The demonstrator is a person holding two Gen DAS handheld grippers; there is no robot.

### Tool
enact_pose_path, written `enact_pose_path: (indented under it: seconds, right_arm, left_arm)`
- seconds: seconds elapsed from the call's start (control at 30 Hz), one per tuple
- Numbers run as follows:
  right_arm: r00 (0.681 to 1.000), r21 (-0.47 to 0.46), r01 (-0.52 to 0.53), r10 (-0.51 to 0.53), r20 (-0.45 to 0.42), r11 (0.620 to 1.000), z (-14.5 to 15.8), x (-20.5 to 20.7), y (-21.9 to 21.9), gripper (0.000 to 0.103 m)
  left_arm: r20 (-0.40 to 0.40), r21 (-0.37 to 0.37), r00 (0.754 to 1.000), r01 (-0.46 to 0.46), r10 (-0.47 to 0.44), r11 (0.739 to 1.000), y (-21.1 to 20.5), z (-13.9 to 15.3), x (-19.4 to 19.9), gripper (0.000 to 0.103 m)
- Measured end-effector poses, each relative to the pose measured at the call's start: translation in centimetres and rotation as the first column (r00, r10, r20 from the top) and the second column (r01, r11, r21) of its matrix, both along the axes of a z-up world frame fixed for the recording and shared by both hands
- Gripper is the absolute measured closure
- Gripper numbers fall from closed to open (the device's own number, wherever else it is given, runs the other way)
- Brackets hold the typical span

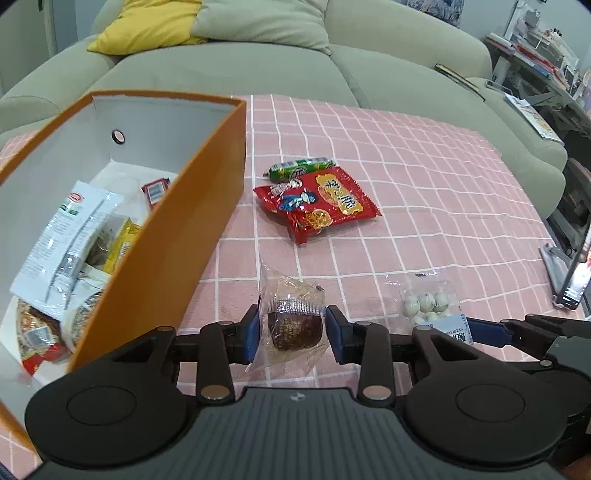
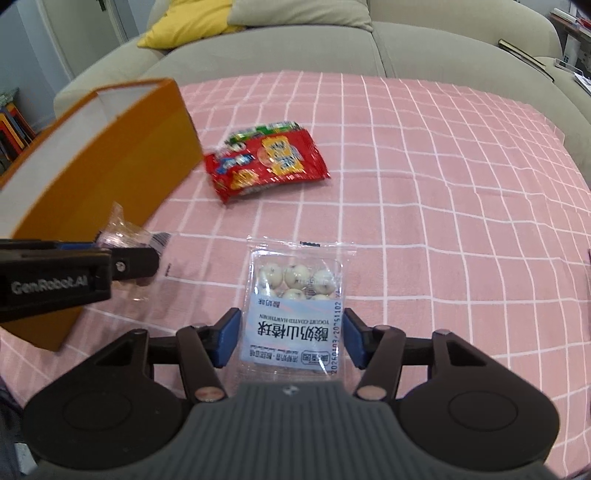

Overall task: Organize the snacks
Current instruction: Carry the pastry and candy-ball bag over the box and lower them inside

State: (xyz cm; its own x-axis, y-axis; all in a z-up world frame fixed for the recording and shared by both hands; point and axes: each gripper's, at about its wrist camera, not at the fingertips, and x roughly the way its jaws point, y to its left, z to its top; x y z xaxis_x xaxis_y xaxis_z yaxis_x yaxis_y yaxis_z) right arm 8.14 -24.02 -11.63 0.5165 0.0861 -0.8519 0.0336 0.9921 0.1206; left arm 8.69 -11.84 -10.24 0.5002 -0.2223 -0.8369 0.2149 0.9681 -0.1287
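Jaws on crinkly clear packets

- Pink cloth with a white grid
- Orange cardboard box, white inside
- Red foil snack packet with yellow and blue print
- Green wrapped sausage stick
- Clear bag of white balls, pale blue label
- Yellow cushion
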Motion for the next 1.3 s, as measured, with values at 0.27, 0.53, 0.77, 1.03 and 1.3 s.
enact_pose_path:
  seconds: [0.27, 0.53, 0.77, 1.03, 1.3]
  right_arm:
    - [0.996, 0.029, -0.023, 0.021, 0.09, 0.999, 4.0, -1.5, 1.3, 0.047]
    - [0.983, 0.049, -0.091, 0.082, 0.164, 0.995, 7.3, -1.2, 3.6, 0.047]
    - [0.963, 0.048, -0.177, 0.162, 0.214, 0.983, 9.8, 0.4, 6.9, 0.047]
    - [0.925, 0.02, -0.288, 0.273, 0.265, 0.957, 12.2, 3.4, 11.4, 0.047]
    - [0.887, -0.044, -0.384, 0.382, 0.259, 0.922, 12.6, 7.3, 15.5, 0.047]
  left_arm:
    - [0.053, -0.022, 0.999, -0.003, 0.004, 1.0, 1.5, 2.9, -1.6, 0.062]
    - [0.115, -0.041, 0.992, -0.045, 0.049, 0.998, 4.2, 6.1, -2.1, 0.062]
    - [0.162, -0.046, 0.982, -0.087, 0.094, 0.995, 7.8, 8.5, -1.0, 0.062]
    - [0.196, -0.002, 0.977, -0.085, 0.084, 0.996, 11.1, 10.6, 1.5, 0.062]
    - [0.187, 0.027, 0.979, -0.084, 0.077, 0.996, 13.3, 10.7, 4.5, 0.062]
